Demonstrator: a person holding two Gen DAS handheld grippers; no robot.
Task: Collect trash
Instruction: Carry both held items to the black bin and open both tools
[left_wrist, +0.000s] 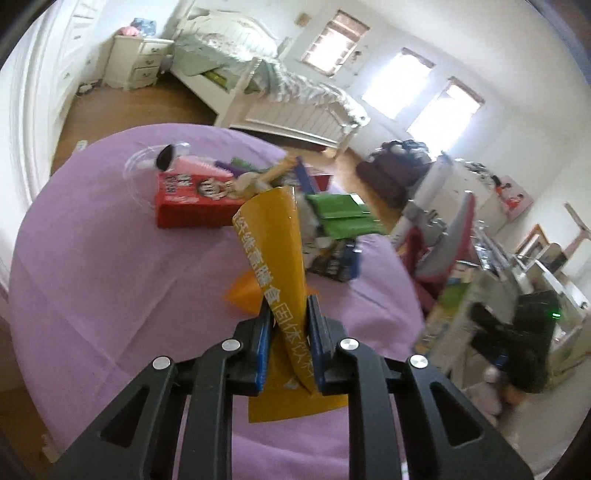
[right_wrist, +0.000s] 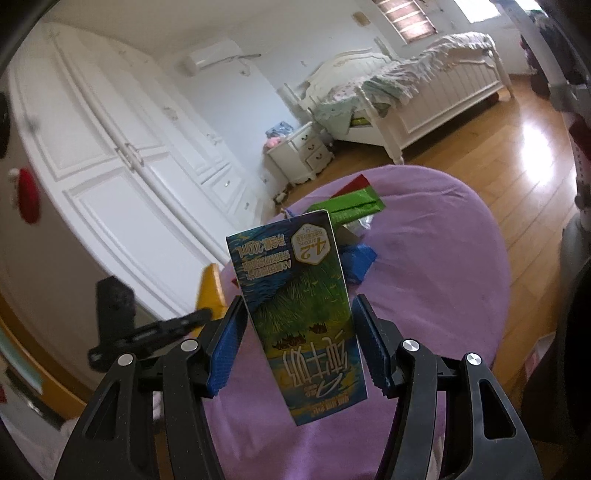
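While the left hand-held gripper (left_wrist: 287, 314) pinches a yellow foil wrapper (left_wrist: 275, 254) and the right hand-held gripper (right_wrist: 298, 328) clamps a blue milk carton (right_wrist: 303, 314), red box (left_wrist: 184, 206) and green packets (left_wrist: 343, 218) remain on the purple worktop (left_wrist: 110, 277).

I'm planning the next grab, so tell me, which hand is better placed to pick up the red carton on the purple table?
Neither is free. The left gripper is shut on the yellow wrapper; the right gripper holds the blue milk carton. Once emptied, left looks better: the red carton lies ahead of it.
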